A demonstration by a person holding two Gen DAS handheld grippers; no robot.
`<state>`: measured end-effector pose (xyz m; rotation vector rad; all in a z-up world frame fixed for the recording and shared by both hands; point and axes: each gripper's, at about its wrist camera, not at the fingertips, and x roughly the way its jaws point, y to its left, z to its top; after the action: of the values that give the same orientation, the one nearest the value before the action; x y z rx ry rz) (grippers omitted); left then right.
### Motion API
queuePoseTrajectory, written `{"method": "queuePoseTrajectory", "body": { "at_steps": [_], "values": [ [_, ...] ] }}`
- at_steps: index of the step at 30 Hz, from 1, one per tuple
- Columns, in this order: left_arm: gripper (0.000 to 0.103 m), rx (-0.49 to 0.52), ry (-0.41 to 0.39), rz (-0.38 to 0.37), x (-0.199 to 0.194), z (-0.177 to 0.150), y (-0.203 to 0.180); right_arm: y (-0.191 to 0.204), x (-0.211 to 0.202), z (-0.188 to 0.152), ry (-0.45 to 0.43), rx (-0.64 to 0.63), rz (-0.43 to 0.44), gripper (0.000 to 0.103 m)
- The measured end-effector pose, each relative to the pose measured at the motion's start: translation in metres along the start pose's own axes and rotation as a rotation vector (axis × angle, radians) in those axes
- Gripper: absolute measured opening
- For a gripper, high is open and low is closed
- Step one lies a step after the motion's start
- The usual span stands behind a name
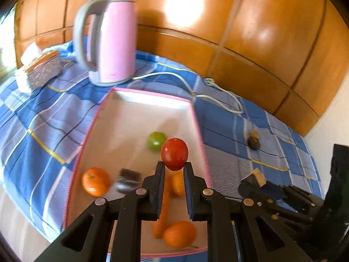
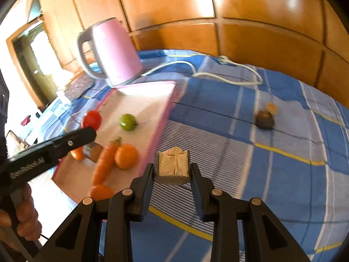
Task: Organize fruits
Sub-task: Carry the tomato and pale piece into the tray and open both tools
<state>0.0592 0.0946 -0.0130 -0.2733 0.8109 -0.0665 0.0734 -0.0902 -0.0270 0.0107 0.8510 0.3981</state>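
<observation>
Gripping a glossy red tomato [image 1: 174, 154] between its fingertips, the left gripper [image 1: 174, 170] stood narrowly parted above the shallow pink-rimmed tray [image 1: 197, 118]. In that tray lay a green tomato [image 1: 156, 140], three oranges, a carrot [image 2: 104, 163] and a dark blurred block. The right gripper [image 2: 172, 171] was closed to the width of a pale wedge with dark rind [image 2: 172, 167], held over the blue checked cloth [image 2: 283, 174] just beside the tray. A pink kettle [image 1: 113, 41] stood beyond.

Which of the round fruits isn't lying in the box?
The red tomato. The left gripper holds it up in the air above the tray, while the green tomato and the oranges lie inside on the bottom.
</observation>
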Motion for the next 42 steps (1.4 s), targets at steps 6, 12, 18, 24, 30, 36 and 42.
{"method": "queuePoseTrajectory", "body": {
  "at_steps": [6,12,18,24,30,36,42],
  "values": [
    [0.017,-0.042,0.000,0.022,0.000,-0.001,0.025,0.027,0.009,0.017,-0.002,-0.063,0.049,0.032],
    [0.017,-0.060,-0.006,0.030,0.001,0.004,0.038,0.040,0.023,0.030,0.018,-0.067,0.083,0.032],
    [0.017,-0.069,-0.009,0.030,0.006,0.010,0.042,0.048,0.034,0.037,0.032,-0.070,0.092,0.032],
    [0.017,-0.088,-0.004,0.040,0.008,0.009,0.047,0.052,0.042,0.039,0.046,-0.073,0.089,0.033],
    [0.028,-0.087,-0.001,0.088,0.008,0.007,0.050,0.054,0.052,0.042,0.065,-0.064,0.082,0.033],
    [0.037,-0.089,0.005,0.098,0.009,0.003,0.048,0.056,0.060,0.043,0.070,-0.055,0.073,0.033],
    [0.046,-0.100,0.007,0.111,0.008,0.001,0.047,0.056,0.059,0.040,0.066,-0.053,0.064,0.034]
  ]
}}
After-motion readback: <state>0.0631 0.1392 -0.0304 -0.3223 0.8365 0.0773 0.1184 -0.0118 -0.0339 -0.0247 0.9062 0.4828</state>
